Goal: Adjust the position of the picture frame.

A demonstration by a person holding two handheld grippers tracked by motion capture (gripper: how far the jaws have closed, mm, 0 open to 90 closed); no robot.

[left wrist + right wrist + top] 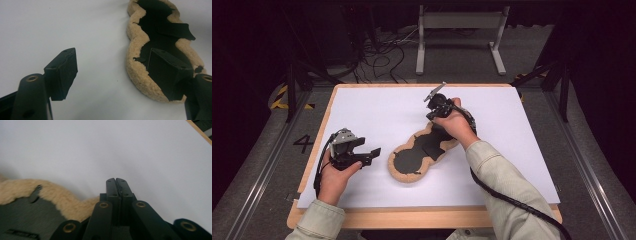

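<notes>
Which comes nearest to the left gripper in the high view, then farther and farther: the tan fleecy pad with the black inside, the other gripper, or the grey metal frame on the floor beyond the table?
1. Tan fleecy pad with black inside, just to the right of the left gripper.
2. Right gripper, farther right and toward the table's back.
3. Grey metal frame, on the floor beyond the table.

overhead view; gripper views close, perhaps blurred.
</notes>
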